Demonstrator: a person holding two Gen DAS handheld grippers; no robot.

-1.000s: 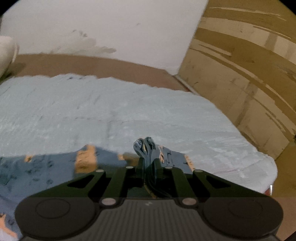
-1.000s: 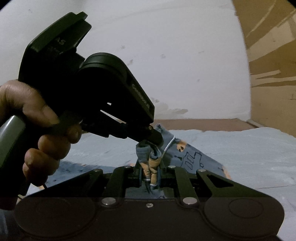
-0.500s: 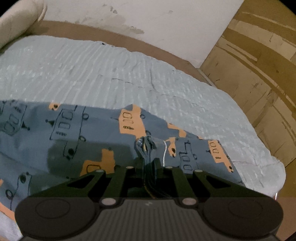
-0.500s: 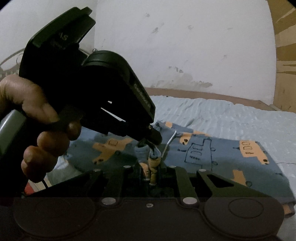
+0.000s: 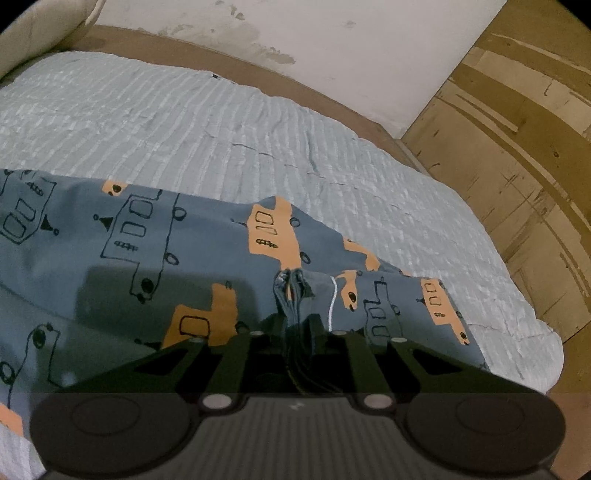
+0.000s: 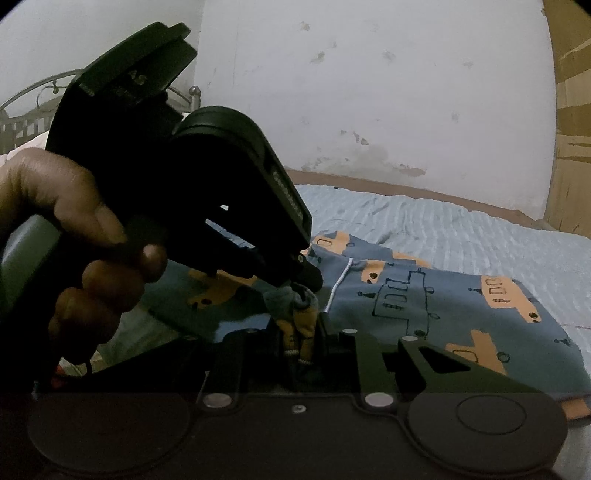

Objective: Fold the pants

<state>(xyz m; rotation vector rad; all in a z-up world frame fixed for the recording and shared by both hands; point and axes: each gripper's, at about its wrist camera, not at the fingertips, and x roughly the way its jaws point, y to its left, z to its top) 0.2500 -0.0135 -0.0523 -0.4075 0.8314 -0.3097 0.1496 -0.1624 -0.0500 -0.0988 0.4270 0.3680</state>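
Note:
Blue-grey pants [image 5: 155,258] with orange and black vehicle prints lie spread over the light blue bed cover [image 5: 221,122]. My left gripper [image 5: 293,314] is shut on a bunched edge of the pants beside a white drawstring [image 5: 333,302]. In the right wrist view the pants [image 6: 443,306] spread to the right. My right gripper [image 6: 301,332] is shut on a bunched fold of the same fabric. The left gripper body [image 6: 177,177], held by a hand [image 6: 74,236], sits just above and left of it, nearly touching.
The bed cover [image 6: 461,229] ends at a brown bed frame [image 5: 258,77] against a stained white wall [image 5: 332,33]. A wooden panel [image 5: 517,147] stands at the right. A pale cushion [image 5: 37,33] and a metal headboard [image 6: 33,103] lie to the left.
Both grippers have lowered and tilted down with the pants edge. The pants now spread across the bed where little fabric showed a second ago. Both stay shut.

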